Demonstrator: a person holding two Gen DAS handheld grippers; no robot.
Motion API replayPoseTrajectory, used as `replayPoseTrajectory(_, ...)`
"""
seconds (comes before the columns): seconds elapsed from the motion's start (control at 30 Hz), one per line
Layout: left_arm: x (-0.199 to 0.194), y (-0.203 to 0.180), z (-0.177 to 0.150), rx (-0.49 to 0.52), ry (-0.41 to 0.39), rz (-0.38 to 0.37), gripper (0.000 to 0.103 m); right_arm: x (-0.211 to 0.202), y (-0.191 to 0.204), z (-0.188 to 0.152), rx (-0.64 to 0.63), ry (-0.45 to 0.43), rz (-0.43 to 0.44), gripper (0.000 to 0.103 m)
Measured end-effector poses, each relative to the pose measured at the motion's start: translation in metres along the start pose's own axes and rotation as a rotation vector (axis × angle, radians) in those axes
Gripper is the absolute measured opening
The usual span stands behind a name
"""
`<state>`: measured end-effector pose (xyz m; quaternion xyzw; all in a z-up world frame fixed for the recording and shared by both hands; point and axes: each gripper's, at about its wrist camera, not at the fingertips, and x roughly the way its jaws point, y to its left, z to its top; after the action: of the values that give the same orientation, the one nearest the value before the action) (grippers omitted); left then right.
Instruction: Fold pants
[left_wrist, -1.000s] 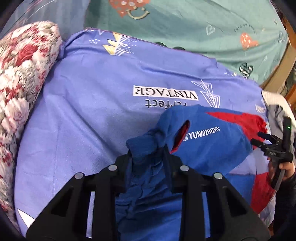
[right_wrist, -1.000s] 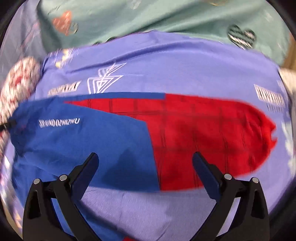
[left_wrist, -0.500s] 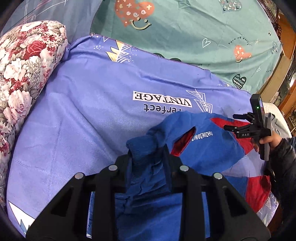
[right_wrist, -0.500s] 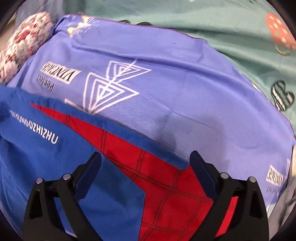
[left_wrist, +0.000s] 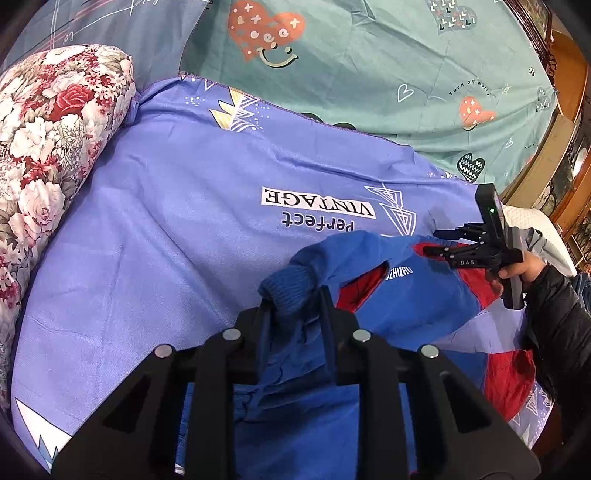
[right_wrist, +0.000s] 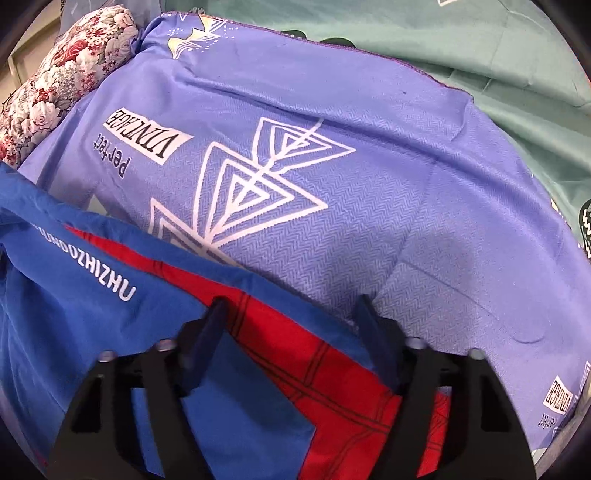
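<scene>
The pants (left_wrist: 417, 295) are blue with red web-pattern panels and white lettering, lying on a purple sheet (left_wrist: 166, 229). My left gripper (left_wrist: 293, 295) is shut on the blue ribbed cuff end and holds it lifted above the sheet. My right gripper (right_wrist: 291, 314) is open, its fingers straddling the far edge of the pants (right_wrist: 258, 332) where blue trim meets red. It also shows in the left wrist view (left_wrist: 439, 242), held by a hand over the pants' right part.
A floral pillow (left_wrist: 48, 155) lies at the left edge of the sheet. A teal sheet with heart prints (left_wrist: 369, 62) covers the bed behind. A white and grey cloth (left_wrist: 532, 229) and wooden furniture (left_wrist: 569, 74) are at the far right.
The right gripper has moved forward and down to the pants' far edge, its jaws narrowing around it. The left gripper has kept hold of the cuff and drawn it slightly back.
</scene>
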<state>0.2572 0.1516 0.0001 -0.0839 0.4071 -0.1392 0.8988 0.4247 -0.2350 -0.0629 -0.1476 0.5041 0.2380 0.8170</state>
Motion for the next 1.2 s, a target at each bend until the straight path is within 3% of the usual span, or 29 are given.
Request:
replayPoseTrajectory(0.03,0.001,0.001,0.0,-0.003,0.002,-0.001,0.023,-0.002,-0.003,0.0,0.011,0.011,0.022,0.022)
replayPoseTrajectory(0.07,0.002,0.001,0.0,-0.006,0.004,-0.001,0.023,-0.004,-0.004,-0.001,0.019,0.019,0.034,0.01)
replayPoseTrajectory(0.13,0.003,0.002,0.001,-0.01,0.003,0.003,0.023,-0.009,-0.003,-0.006,0.015,0.017,0.037,0.006)
replayPoseTrajectory(0.3,0.004,0.006,0.004,-0.029,0.008,0.018,0.022,-0.041,0.001,-0.016,0.06,-0.061,0.046,0.004)
replayPoseTrajectory(0.47,-0.012,0.009,0.008,-0.044,-0.002,0.019,0.022,-0.113,0.012,-0.037,0.092,-0.185,0.094,0.004)
replayPoseTrajectory(0.6,-0.04,0.006,0.003,-0.033,-0.035,0.016,0.022,-0.183,0.037,-0.078,0.081,-0.309,0.13,0.004)
replayPoseTrajectory(0.73,-0.073,0.005,-0.014,-0.031,-0.051,0.004,0.022,-0.224,0.076,-0.131,0.057,-0.353,0.19,0.004)
replayPoseTrajectory(0.9,-0.087,0.009,-0.05,-0.053,-0.015,0.022,0.023,-0.222,0.124,-0.185,0.07,-0.334,0.288,0.004)
replayPoseTrajectory(1.03,-0.077,0.017,-0.086,-0.073,0.062,0.042,0.028,-0.186,0.154,-0.212,0.076,-0.236,0.338,0.004)
replayPoseTrajectory(1.1,-0.072,0.024,-0.105,-0.097,0.111,0.06,0.036,-0.165,0.167,-0.221,0.071,-0.179,0.342,0.004)
replayPoseTrajectory(1.17,-0.071,0.031,-0.117,-0.135,0.14,0.085,0.06,-0.158,0.174,-0.228,0.061,-0.174,0.325,0.004)
replayPoseTrajectory(1.2,-0.072,0.037,-0.123,-0.178,0.149,0.091,0.063,-0.158,0.174,-0.229,0.067,-0.181,0.327,0.004)
